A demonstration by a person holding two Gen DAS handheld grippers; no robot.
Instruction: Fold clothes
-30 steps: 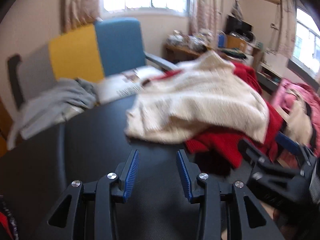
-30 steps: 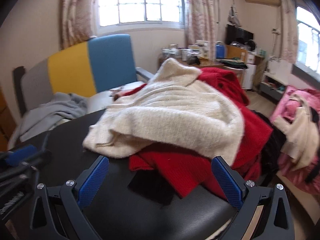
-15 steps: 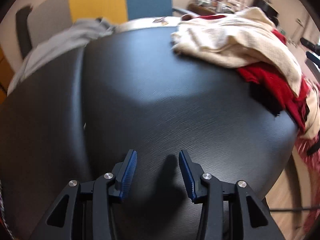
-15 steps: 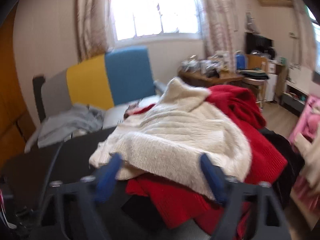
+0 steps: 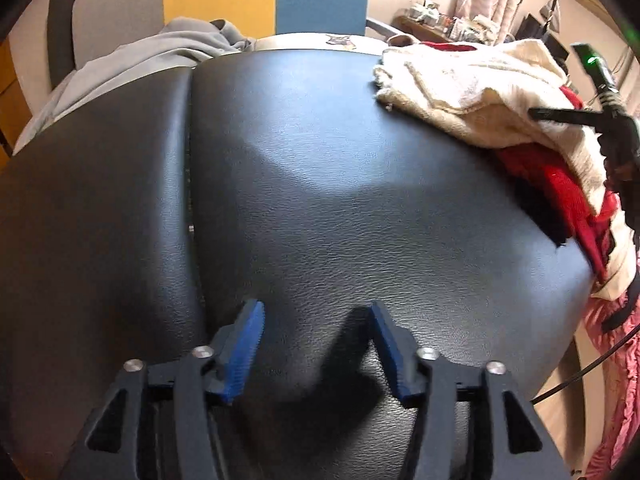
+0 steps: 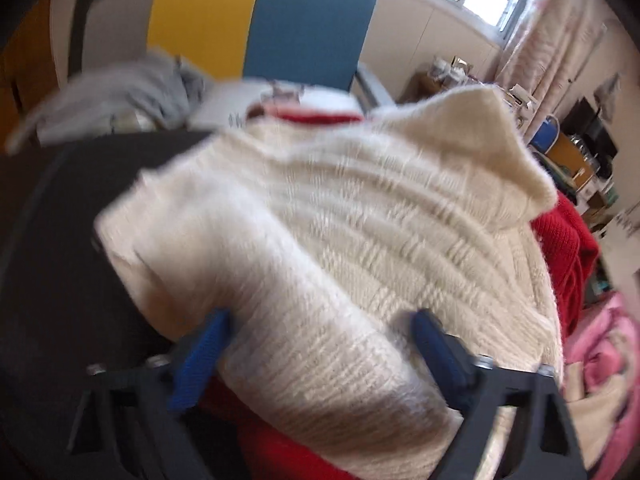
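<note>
From the left wrist I saw the black leather-like table (image 5: 320, 200), grainy and bare ahead; my left gripper (image 5: 316, 316) was parted and held nothing. The cream knitted sweater (image 5: 480, 88) lay at 2 o'clock on a red garment (image 5: 556, 176), with a grey garment (image 5: 132, 60) at 11 o'clock. My right gripper (image 6: 320, 328) was spread wide, its blue pads (image 6: 204, 352) on either side of a ribbed fold of the sweater (image 6: 360, 220); I could not tell whether they touched it.
</note>
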